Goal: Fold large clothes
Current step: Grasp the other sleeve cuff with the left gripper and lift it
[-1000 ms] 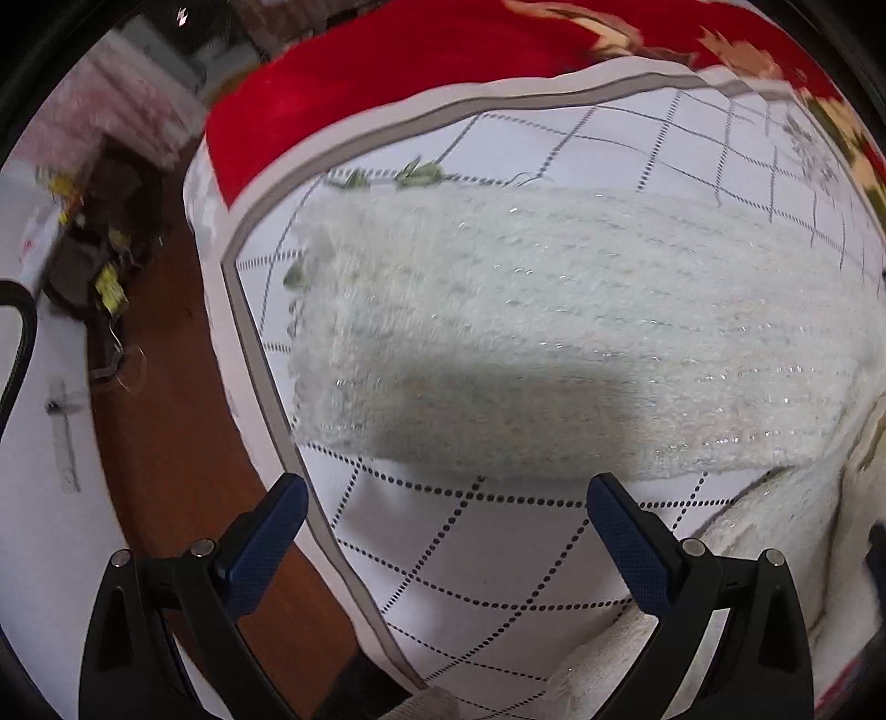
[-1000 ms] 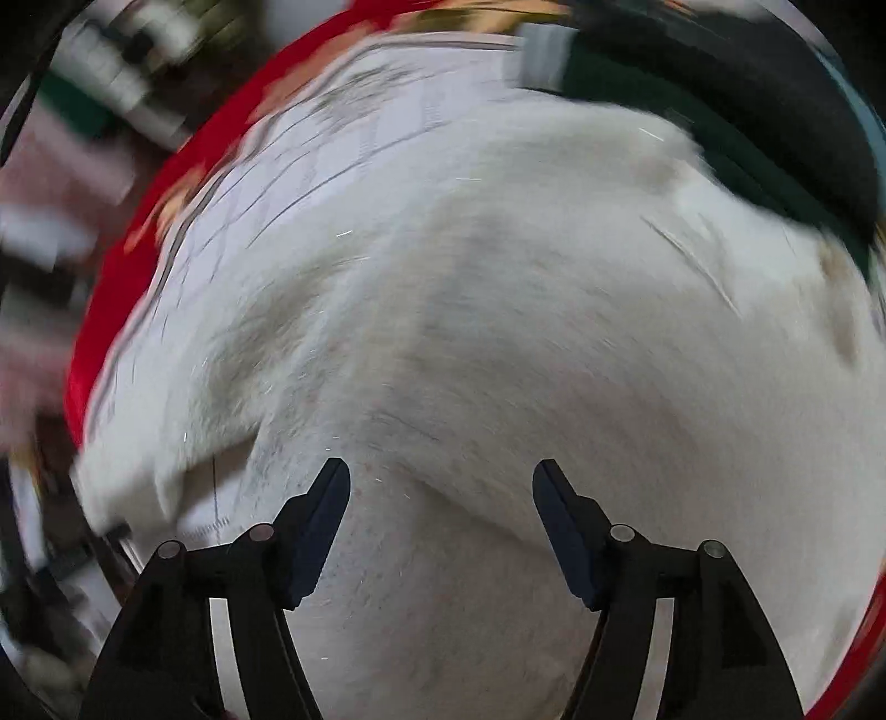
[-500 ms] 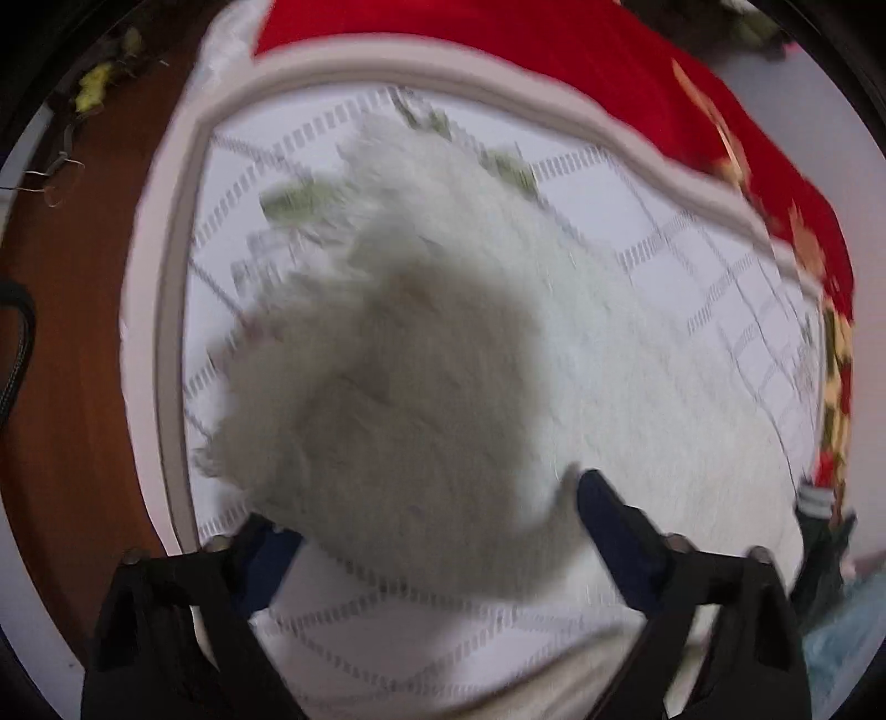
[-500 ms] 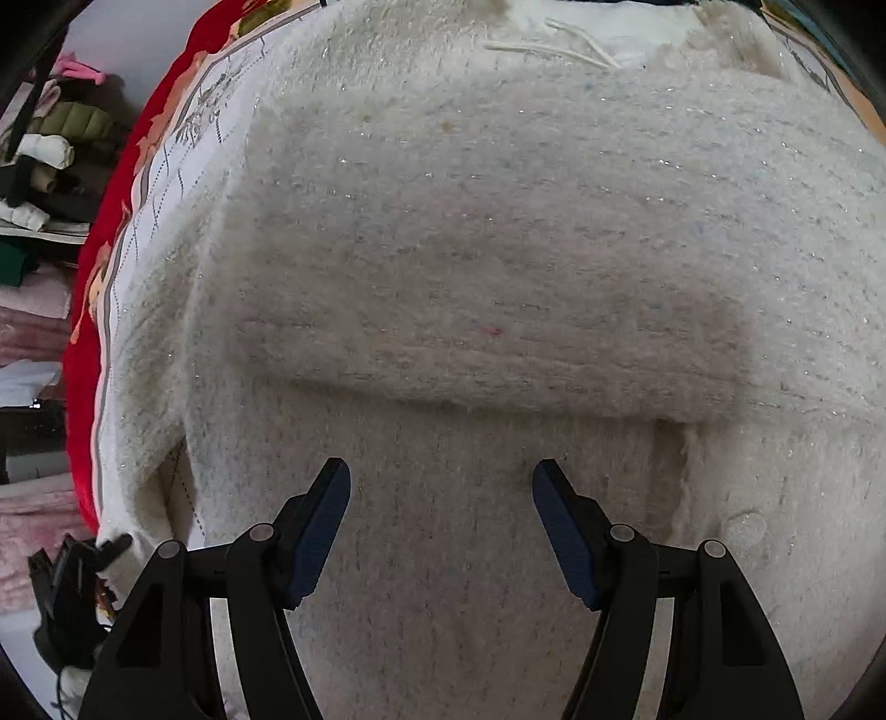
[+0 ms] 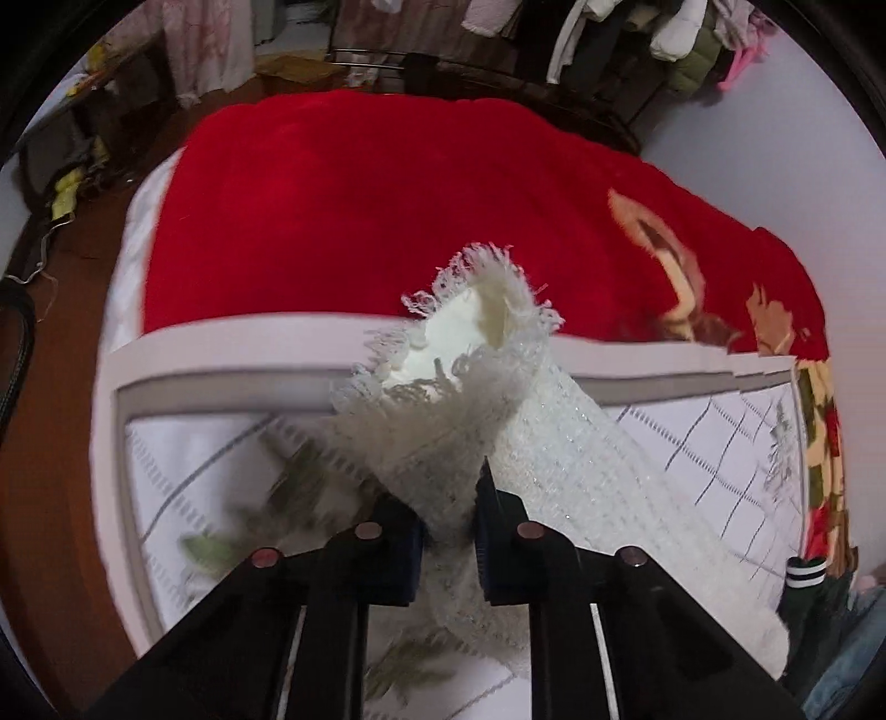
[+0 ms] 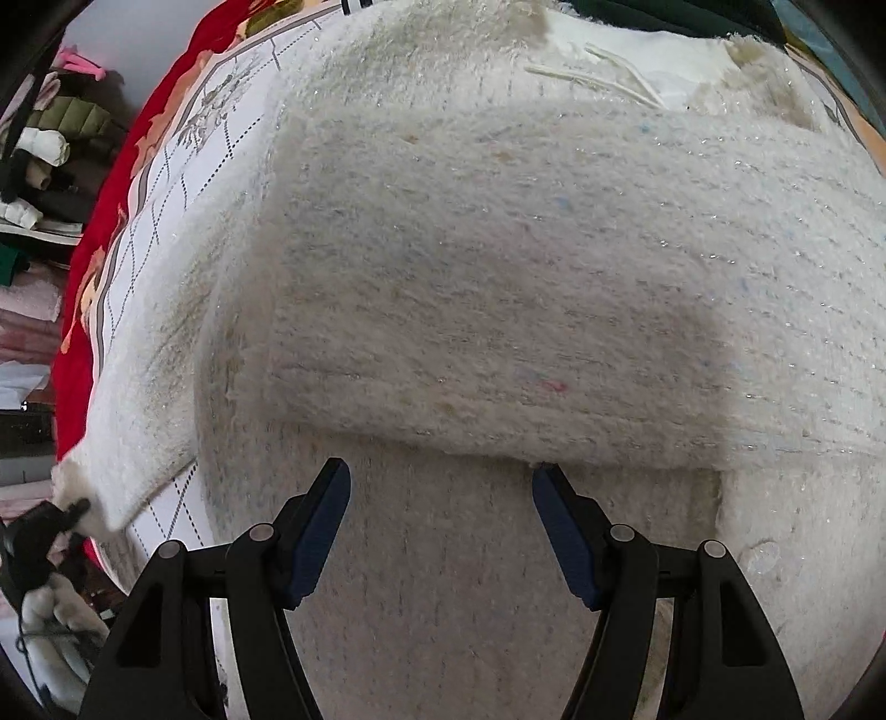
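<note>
A fuzzy cream knit sweater (image 6: 498,277) lies spread on a white quilted bedspread (image 5: 720,443). My left gripper (image 5: 448,498) is shut on one sleeve (image 5: 470,387) of the sweater and holds it lifted, its frayed cuff open toward the camera. In the right wrist view the other sleeve (image 6: 554,343) lies folded across the sweater's body. My right gripper (image 6: 443,487) is open and empty, hovering just above the body below that folded sleeve. The left gripper holding the sleeve end shows at the far left of that view (image 6: 72,507).
A red blanket with a floral border (image 5: 387,210) covers the far part of the bed. Brown wooden floor (image 5: 50,443) lies to the left of the bed. Racks of hung clothes (image 5: 609,33) stand behind. Dark green clothing (image 6: 664,14) lies beyond the sweater's collar.
My left gripper went from open above the flat sleeve to shut on it, and lifted it off the bedspread. My right gripper stayed open and nearly still above the sweater.
</note>
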Tool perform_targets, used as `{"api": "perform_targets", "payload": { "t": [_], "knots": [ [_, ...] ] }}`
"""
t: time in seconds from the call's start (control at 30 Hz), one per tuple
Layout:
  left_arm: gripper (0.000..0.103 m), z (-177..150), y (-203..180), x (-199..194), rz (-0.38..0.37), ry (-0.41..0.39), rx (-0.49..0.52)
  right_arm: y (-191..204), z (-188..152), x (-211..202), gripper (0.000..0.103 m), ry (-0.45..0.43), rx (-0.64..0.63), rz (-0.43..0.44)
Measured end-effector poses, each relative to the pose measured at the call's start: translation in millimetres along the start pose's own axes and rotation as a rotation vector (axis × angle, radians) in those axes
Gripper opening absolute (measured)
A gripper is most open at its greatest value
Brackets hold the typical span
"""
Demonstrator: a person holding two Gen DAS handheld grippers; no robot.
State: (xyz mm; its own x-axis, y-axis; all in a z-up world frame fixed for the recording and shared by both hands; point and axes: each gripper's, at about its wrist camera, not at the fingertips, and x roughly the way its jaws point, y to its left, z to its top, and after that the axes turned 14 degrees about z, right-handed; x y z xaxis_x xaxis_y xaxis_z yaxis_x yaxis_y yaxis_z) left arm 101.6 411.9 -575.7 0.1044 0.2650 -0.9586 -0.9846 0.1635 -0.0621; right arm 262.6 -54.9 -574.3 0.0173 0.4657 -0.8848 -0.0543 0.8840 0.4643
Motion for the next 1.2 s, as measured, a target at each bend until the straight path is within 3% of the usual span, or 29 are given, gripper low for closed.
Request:
{"api": "perform_targets", "payload": {
  "t": [0.07, 0.13, 0.23, 0.3, 0.4, 0.43, 0.47, 0.53, 0.6, 0.63, 0.7, 0.9, 1.07, 1.2],
  "knots": [
    [0.013, 3, -4, 10, -0.023, 0.014, 0.017, 0, 2, 6, 0.070, 0.000, 0.005, -0.013],
    [0.027, 2, -10, 17, -0.029, 0.035, 0.039, 4, 5, 12, 0.070, -0.003, 0.001, -0.029],
    [0.040, -2, -8, 24, -0.085, 0.035, 0.045, 7, 7, 14, 0.070, -0.012, 0.003, -0.040],
    [0.040, -3, -12, 24, -0.085, 0.017, 0.065, 7, 7, 14, 0.070, -0.015, 0.013, -0.040],
    [0.032, -2, -22, 21, -0.068, -0.012, 0.079, 5, 6, 11, 0.070, -0.014, 0.048, -0.046],
    [0.015, -1, -26, 17, -0.046, -0.037, 0.093, 3, 5, 7, 0.070, -0.020, 0.056, -0.057],
    [0.014, 1, -35, 15, -0.031, -0.054, 0.111, 1, 3, 1, 0.070, -0.033, 0.060, -0.097],
    [0.009, -1, -45, 0, 0.007, -0.109, 0.151, 4, 1, -13, 0.071, -0.084, 0.029, -0.278],
    [0.008, -6, -58, -22, 0.045, -0.180, 0.214, 7, 1, -23, 0.084, -0.123, 0.001, -0.409],
    [0.008, -12, -68, -38, 0.063, -0.229, 0.257, 7, 1, -27, 0.095, -0.134, -0.010, -0.441],
    [0.008, -22, -81, -59, 0.081, -0.285, 0.319, 4, 4, -31, 0.097, -0.134, -0.023, -0.465],
    [0.007, -83, -143, -124, 0.106, -0.421, 0.583, -19, 15, -42, 0.097, -0.153, 0.044, -0.436],
    [0.007, -164, -186, -180, 0.031, -0.495, 0.756, -46, 22, -68, 0.097, -0.176, 0.080, -0.383],
    [0.007, -231, -219, -215, -0.052, -0.478, 0.837, -90, 25, -104, 0.097, -0.192, 0.108, -0.363]
  ]
}}
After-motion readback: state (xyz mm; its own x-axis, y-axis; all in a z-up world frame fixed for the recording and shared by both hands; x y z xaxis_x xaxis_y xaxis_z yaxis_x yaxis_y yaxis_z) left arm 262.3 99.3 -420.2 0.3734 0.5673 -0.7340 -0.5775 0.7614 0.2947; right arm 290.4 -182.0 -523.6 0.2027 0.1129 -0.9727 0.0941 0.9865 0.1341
